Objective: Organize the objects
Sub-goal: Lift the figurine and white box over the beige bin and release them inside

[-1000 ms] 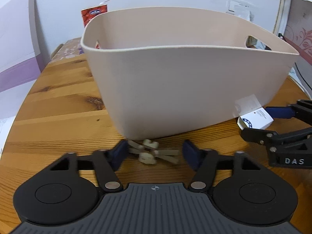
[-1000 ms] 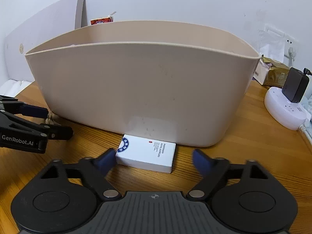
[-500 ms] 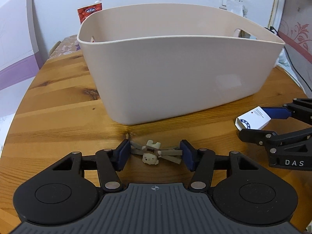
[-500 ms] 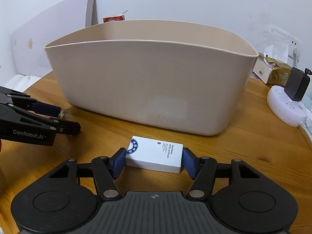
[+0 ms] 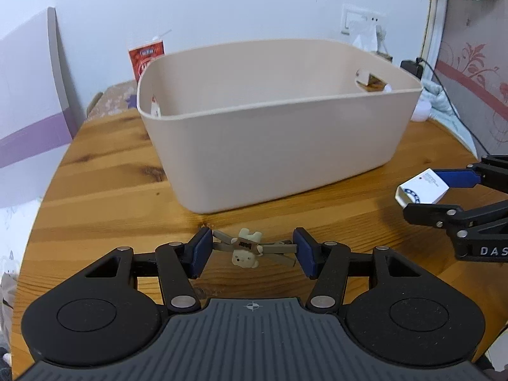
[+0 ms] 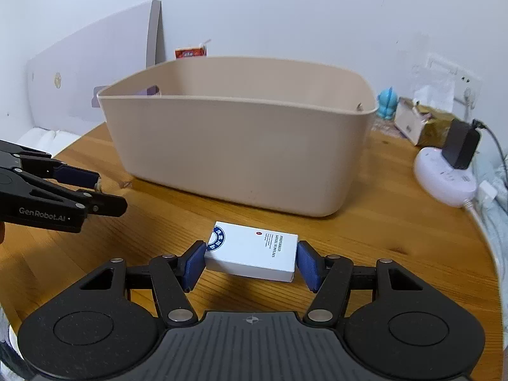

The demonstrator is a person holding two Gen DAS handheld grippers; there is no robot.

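A beige plastic bin stands on the round wooden table; it also shows in the right wrist view. My left gripper is shut on a small beige hair clip with a bear charm, held above the table in front of the bin. My right gripper is shut on a white box with blue print, lifted off the table. The box and right gripper show at the right of the left wrist view. The left gripper shows at the left of the right wrist view.
A red carton stands behind the bin. A white power strip with a black adapter, a blue figurine and a gold-wrapped box sit at the right rear. A white board leans on the wall.
Both grippers closed on their objects, the clip and the box, then lifted them and drew back from the bin, so the bin's inside now shows.
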